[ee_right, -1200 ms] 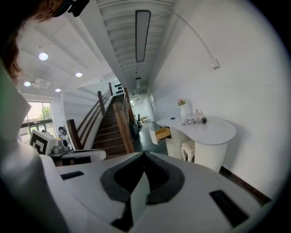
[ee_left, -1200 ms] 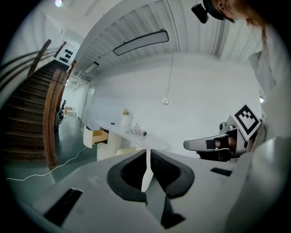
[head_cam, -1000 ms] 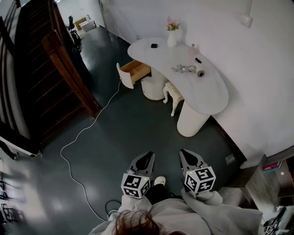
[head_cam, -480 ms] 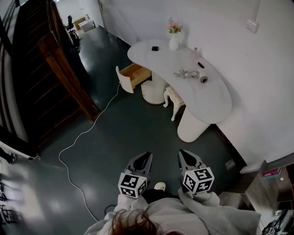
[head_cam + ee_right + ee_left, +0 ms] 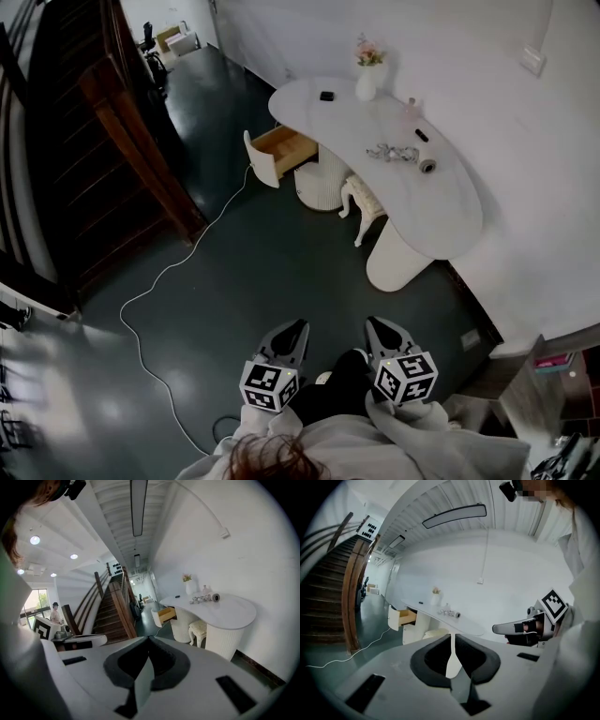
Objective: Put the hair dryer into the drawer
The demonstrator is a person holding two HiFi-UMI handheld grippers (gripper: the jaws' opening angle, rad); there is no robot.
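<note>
Both sets of jaws shut, empty: left gripper [image 5: 292, 330] and right gripper [image 5: 380, 328] idle at bottom centre, well apart from the desk [image 5: 450, 211]. Probable dryer [image 5: 427, 165] lies on it, upper right; drawer [image 5: 281, 150] open, ready.

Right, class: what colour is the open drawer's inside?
Light wooden brown; the drawer shows best in the head view.

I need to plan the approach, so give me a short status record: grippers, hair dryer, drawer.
left gripper: shut, empty
right gripper: shut, empty
hair dryer: lying on the white desk, untouched
drawer: pulled open at the desk's left end, head view
gap: both grippers well short of the desk, over dark floor
</note>
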